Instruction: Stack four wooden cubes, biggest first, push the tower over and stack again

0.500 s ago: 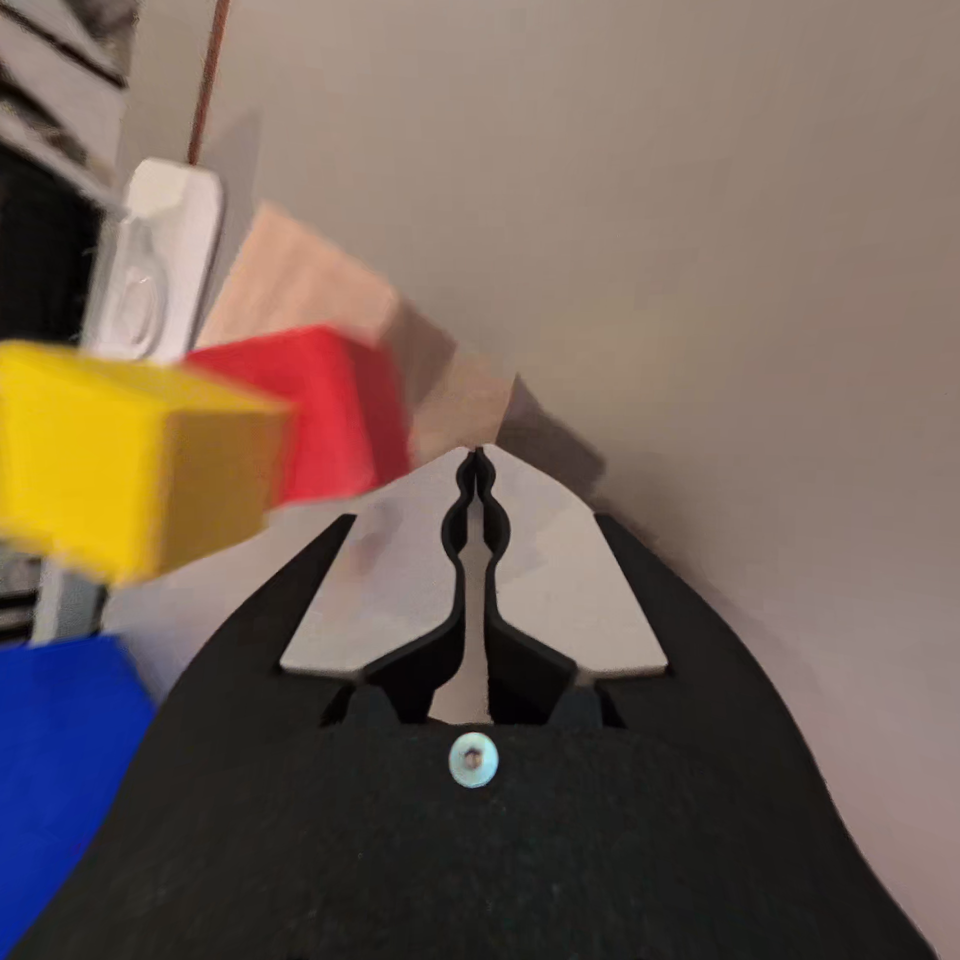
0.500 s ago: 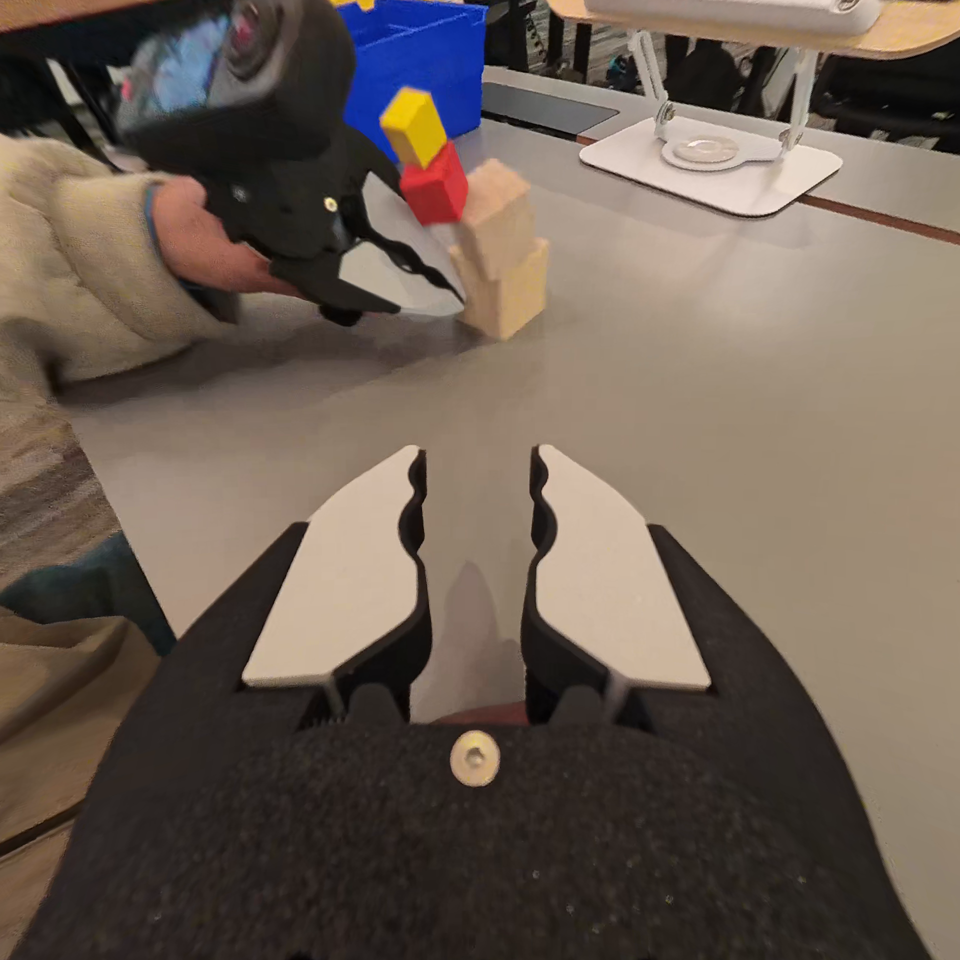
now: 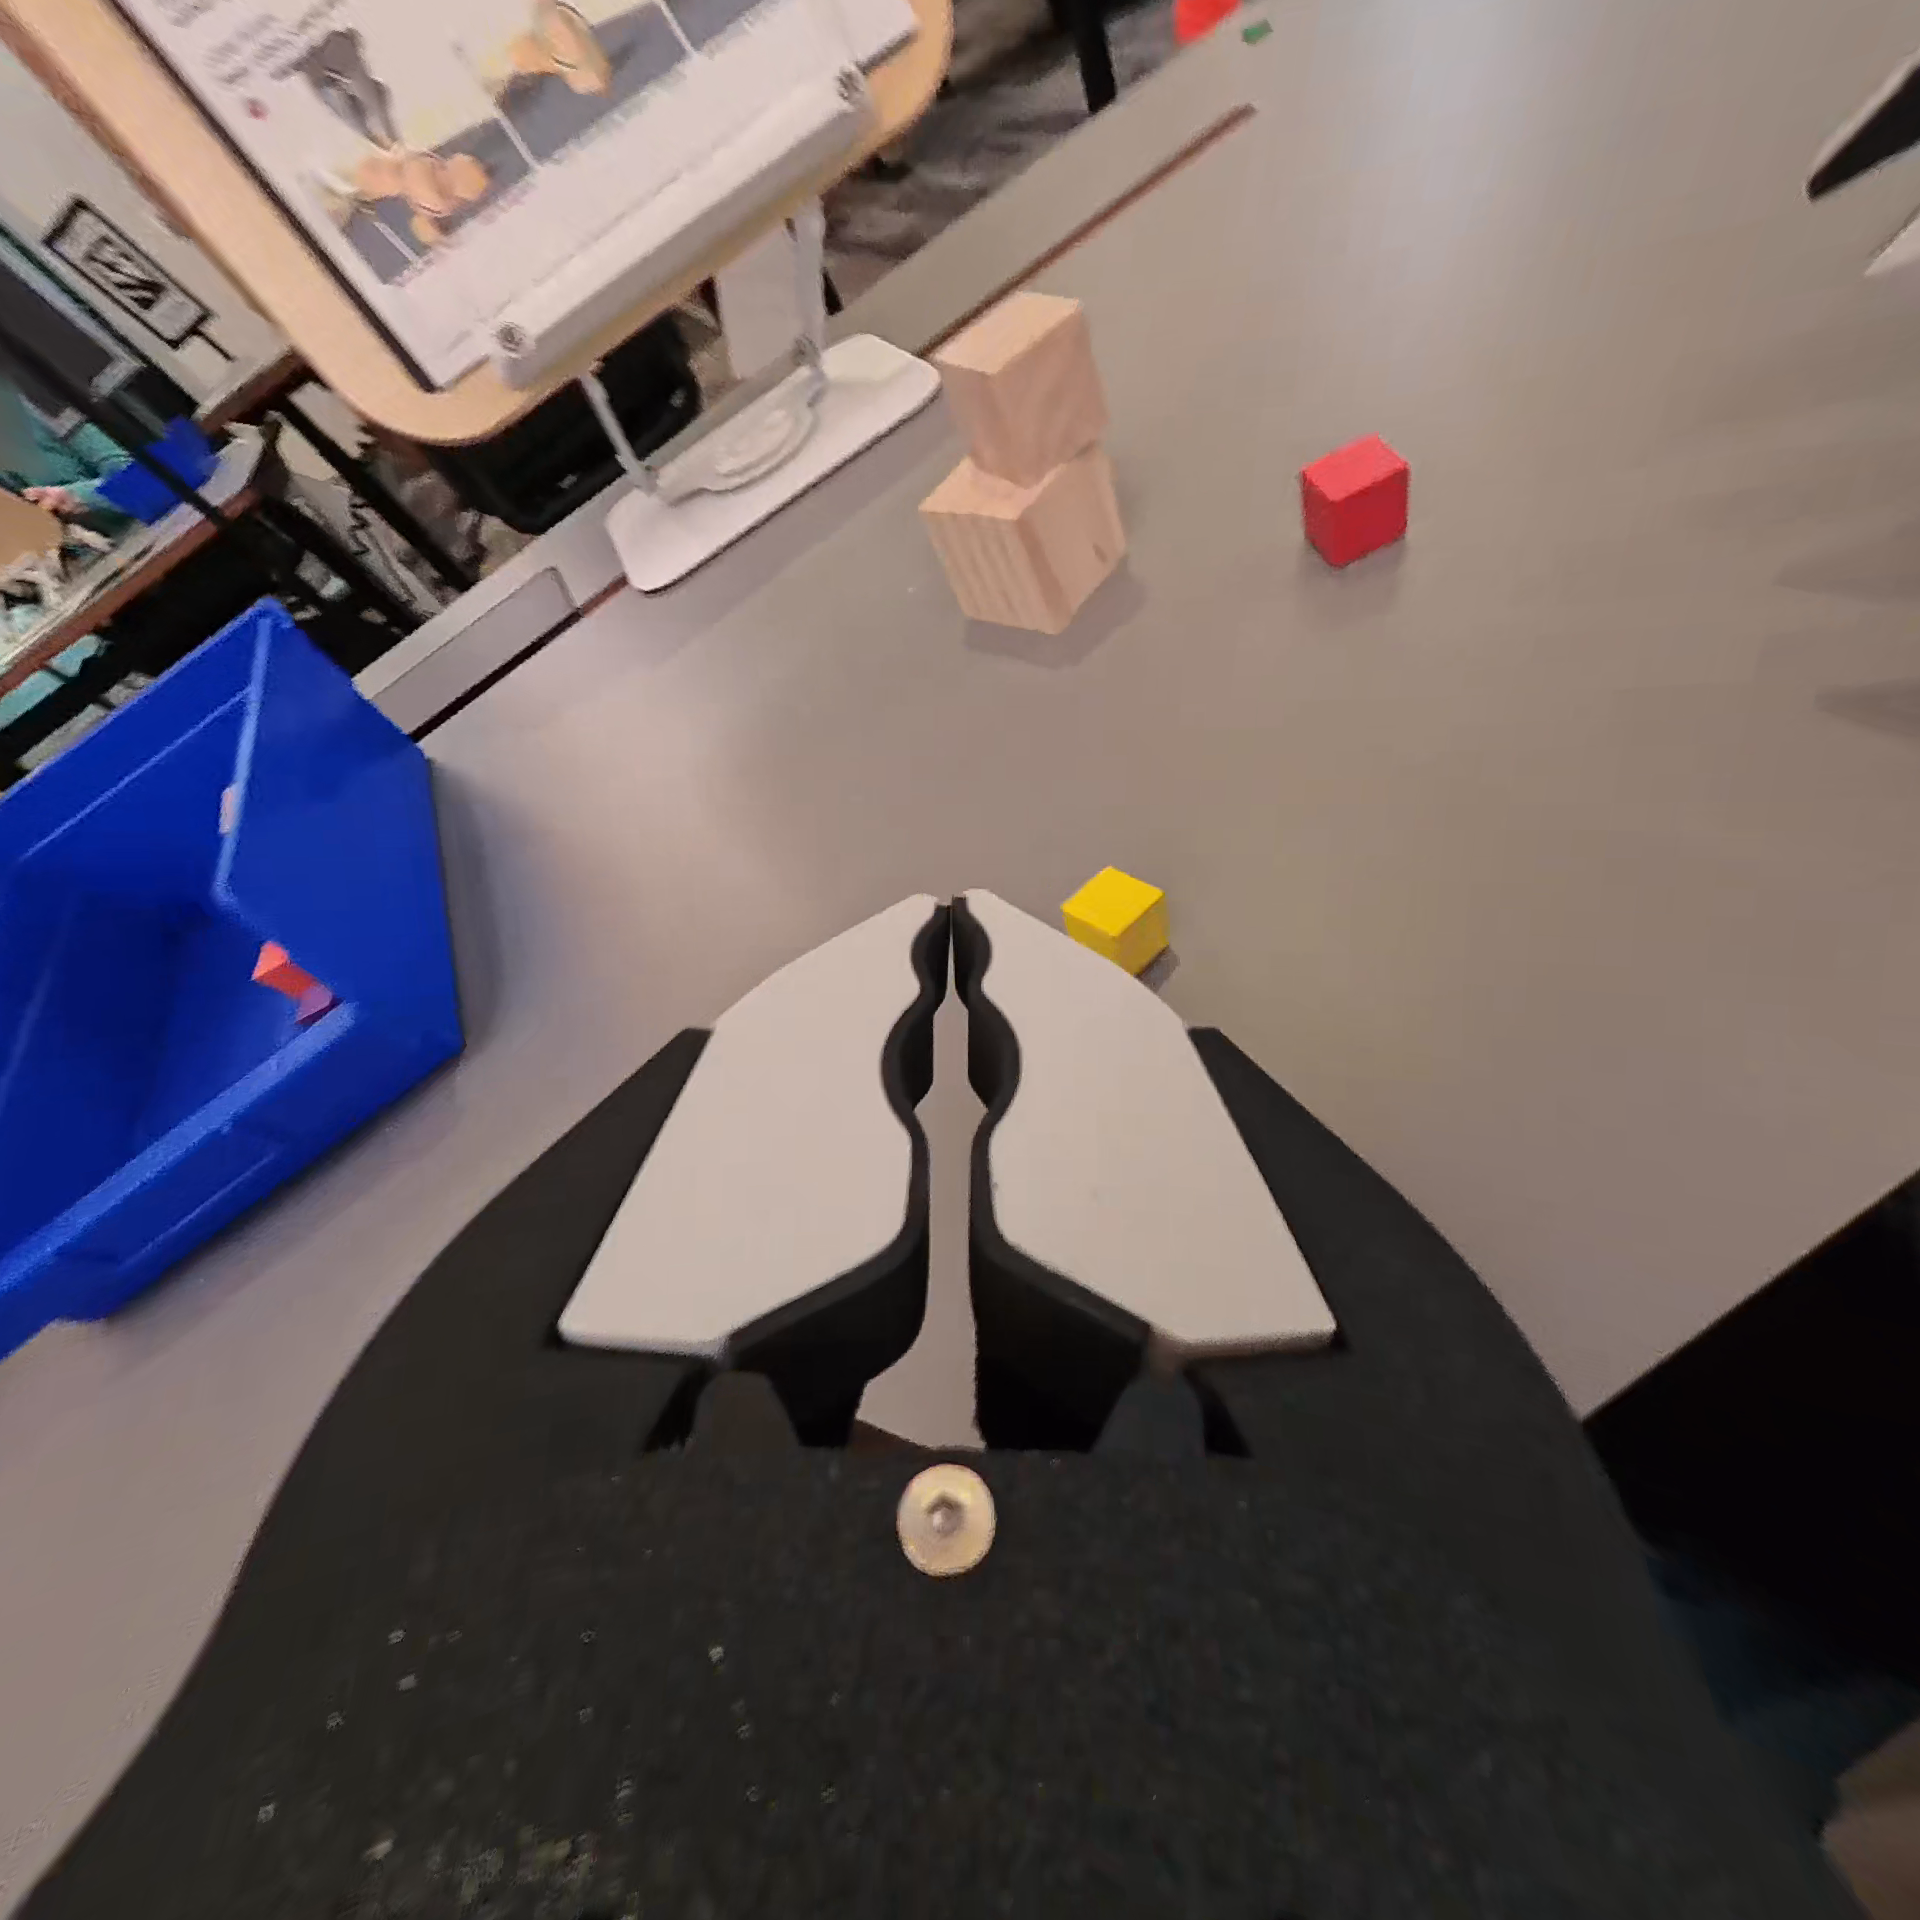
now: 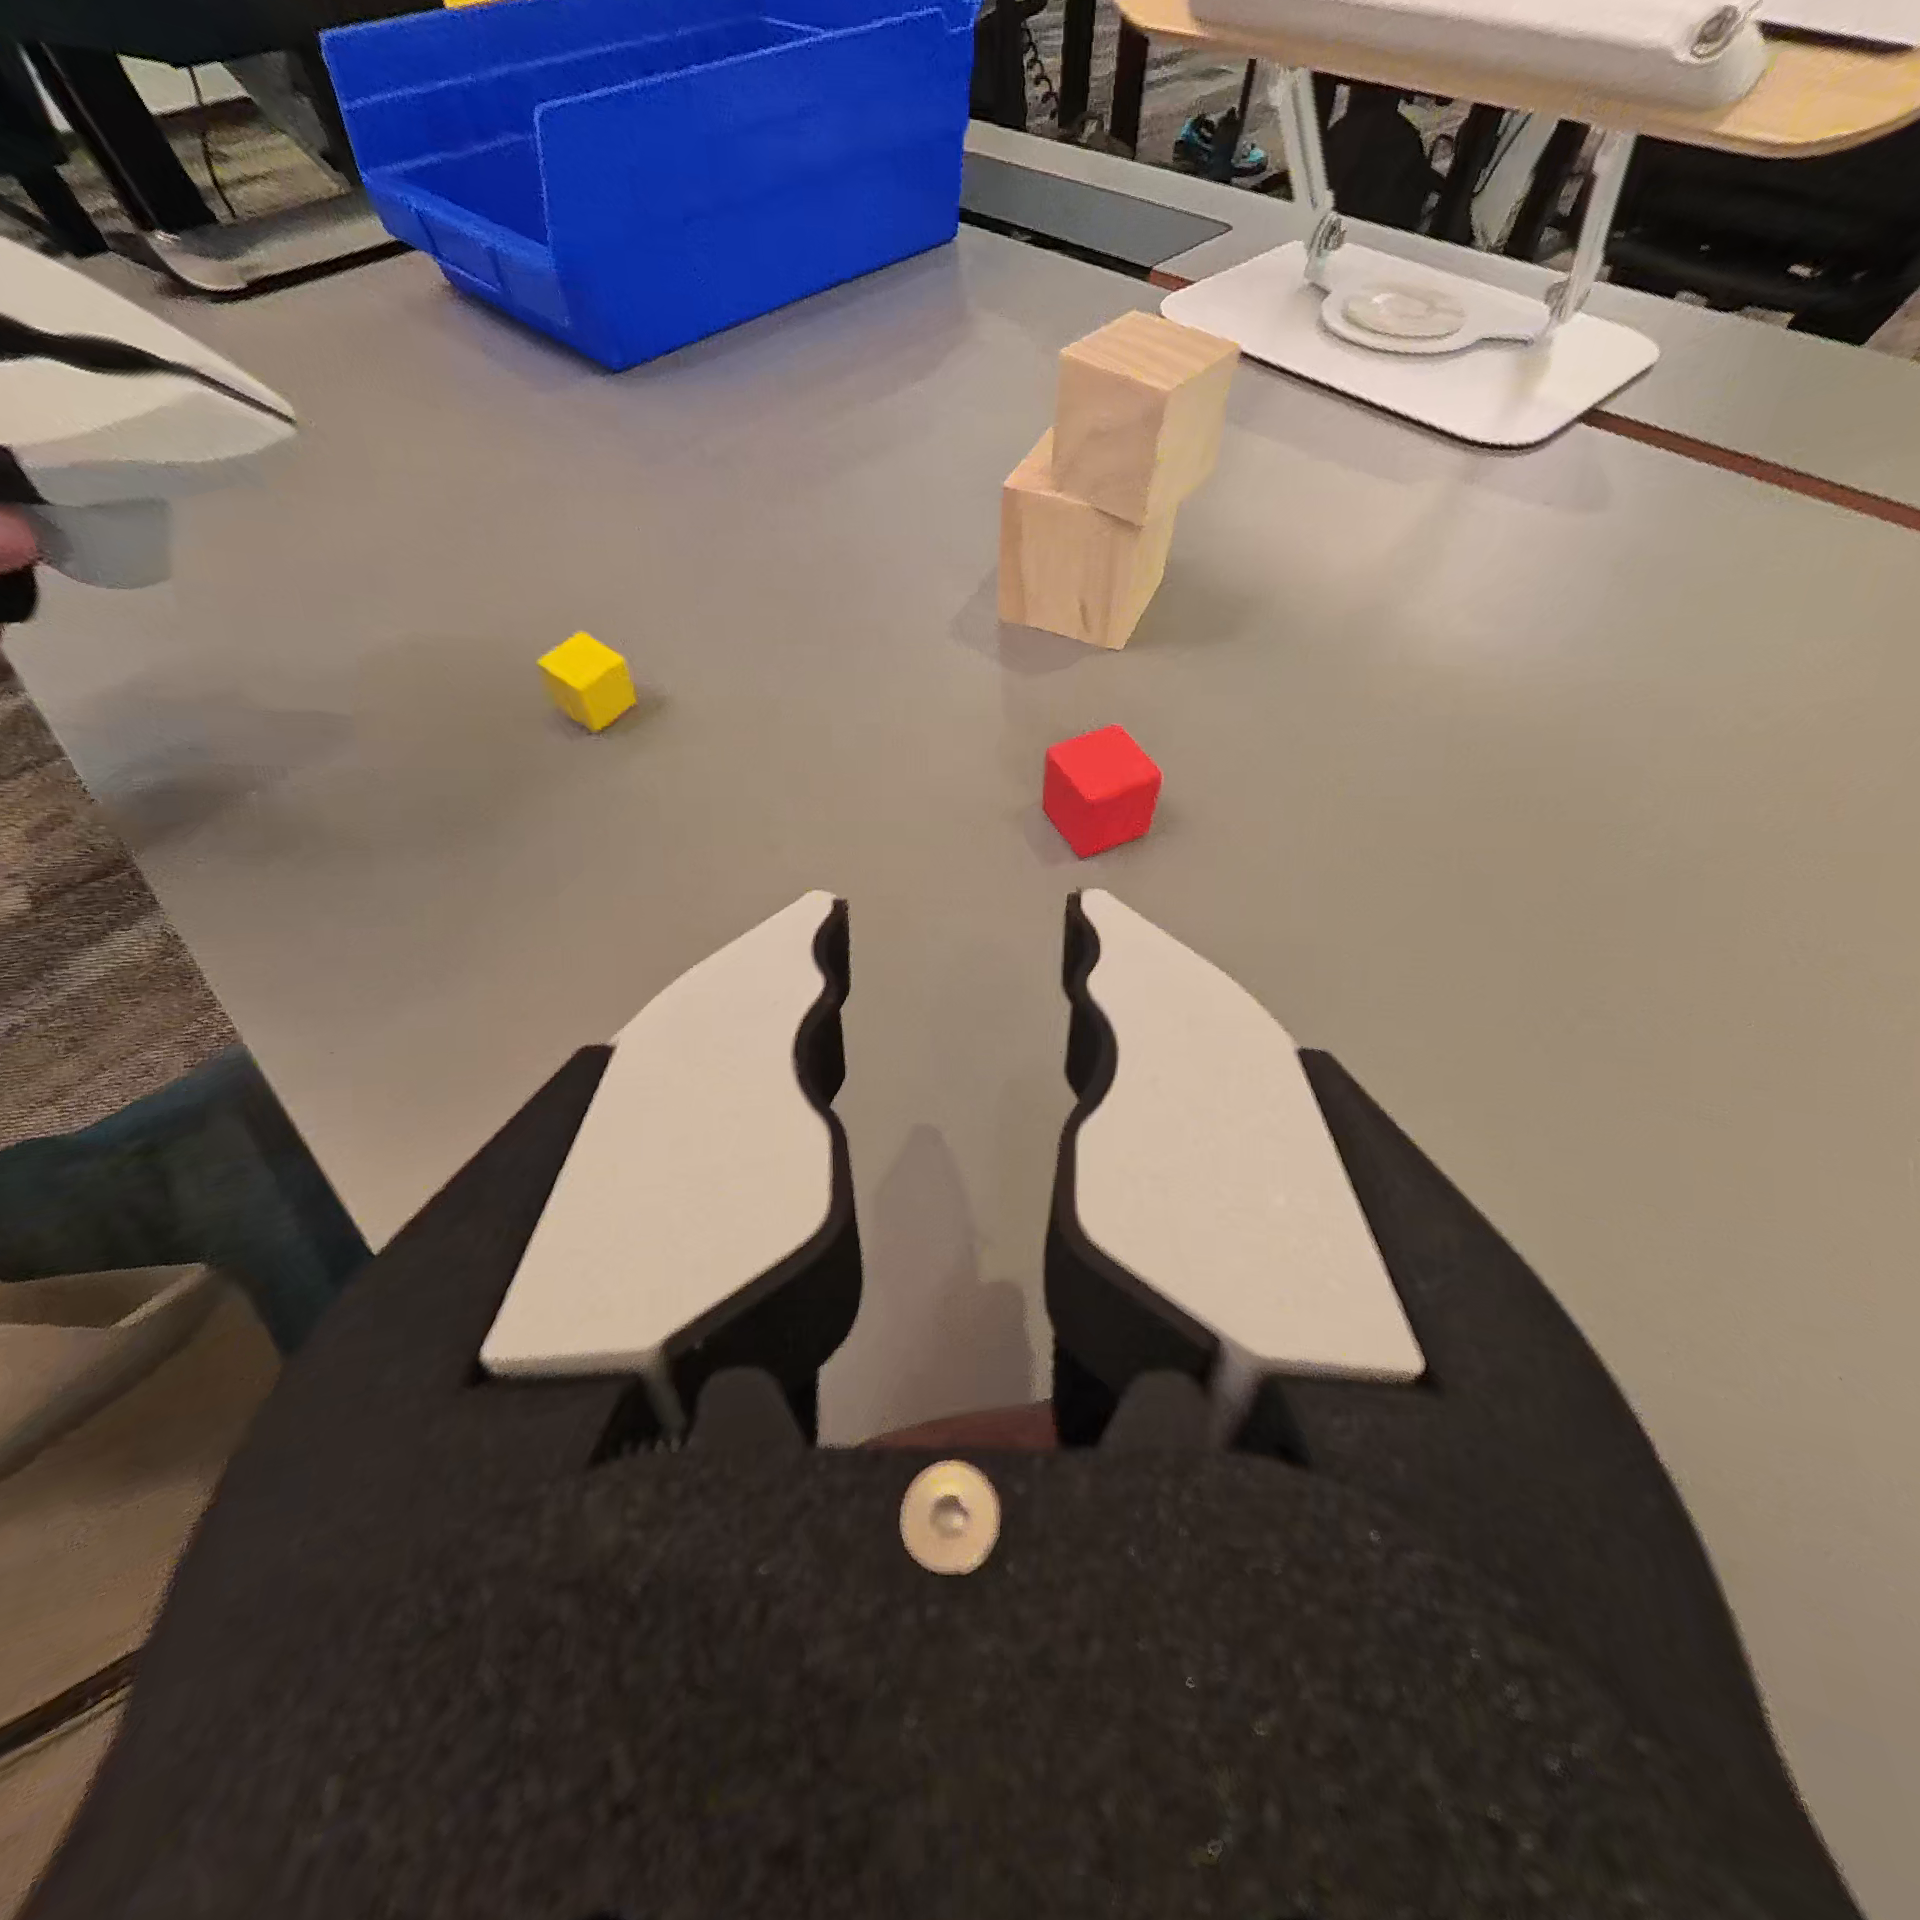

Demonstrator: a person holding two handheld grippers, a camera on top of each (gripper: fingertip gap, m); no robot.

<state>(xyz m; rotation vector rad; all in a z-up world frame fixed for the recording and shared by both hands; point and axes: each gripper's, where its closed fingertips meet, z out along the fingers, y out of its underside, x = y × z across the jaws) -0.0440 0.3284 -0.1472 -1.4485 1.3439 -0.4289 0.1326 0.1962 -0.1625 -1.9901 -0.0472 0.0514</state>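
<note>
While the left tongs (image 3: 951,912) hover above the grey table (image 3: 1455,831) with their tips pressed together and nothing between them, the right tongs (image 4: 956,914) hang over the near part of the table with jaws spread apart, likewise empty.

Two plain wooden cubes remain one on the other: the larger cube (image 4: 1081,561) sits on the table, and the second cube (image 4: 1143,416) rests on it, shifted toward the far side and twisted so that it overhangs the lower one — tilted a little, by the look of both views. The red cube (image 4: 1099,790) lies alone on the table, nearer the right tongs than the wooden pair and just ahead of their right finger. The yellow cube (image 4: 587,681), the smallest, lies well apart to the left of it; in the left wrist view this cube (image 3: 1115,920) sits just beside the tip of the left tongs' right finger, whether touching I cannot tell.

At the far left of the table stands a blue bin (image 4: 665,177), with small coloured pieces showing inside it in the left wrist view. Behind the wooden cubes a white stand (image 4: 1413,332) rests its flat base on the table and carries a tan board overhead.

The left tongs also show at the left edge of the right wrist view, blurred — a bit of the holding hand (image 4: 16,551) peeks in beside them.
</note>
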